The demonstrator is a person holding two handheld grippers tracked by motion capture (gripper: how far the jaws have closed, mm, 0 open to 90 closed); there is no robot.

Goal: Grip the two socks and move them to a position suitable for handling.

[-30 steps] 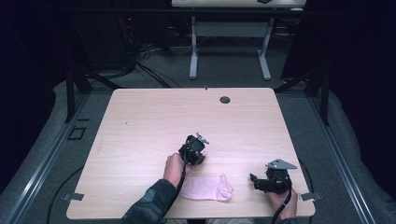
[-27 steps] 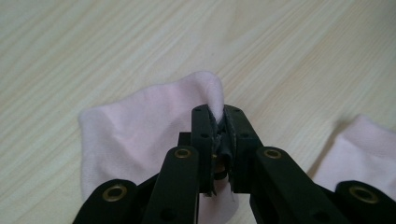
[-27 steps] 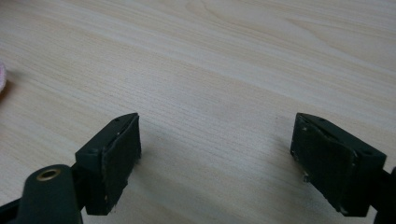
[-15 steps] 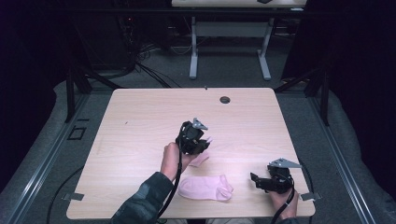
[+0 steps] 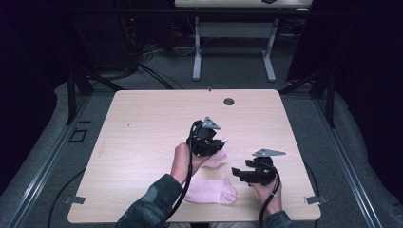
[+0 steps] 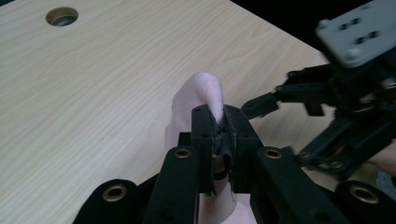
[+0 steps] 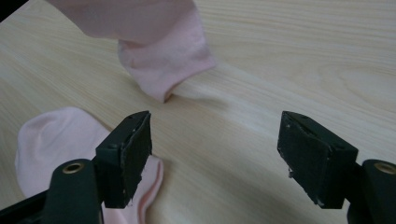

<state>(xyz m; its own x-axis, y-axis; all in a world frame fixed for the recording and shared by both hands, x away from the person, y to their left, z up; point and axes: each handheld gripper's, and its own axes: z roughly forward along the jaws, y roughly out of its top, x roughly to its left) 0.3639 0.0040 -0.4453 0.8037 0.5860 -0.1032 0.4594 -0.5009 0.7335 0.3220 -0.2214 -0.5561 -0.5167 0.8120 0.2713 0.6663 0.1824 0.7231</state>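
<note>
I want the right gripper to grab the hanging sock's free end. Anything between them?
Nothing visible: bare table lies between the open right gripper and the hanging pink sock. The second sock lies off beside one jaw.

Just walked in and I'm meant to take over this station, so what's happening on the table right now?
A person is handling two pink socks with handheld grippers. The left gripper is shut on one sock, held up off the table with its lower end hanging close to the wood. The second sock lies flat near the front edge. The right gripper has its jaws apart, though they have just been closing, with nothing between them.
</note>
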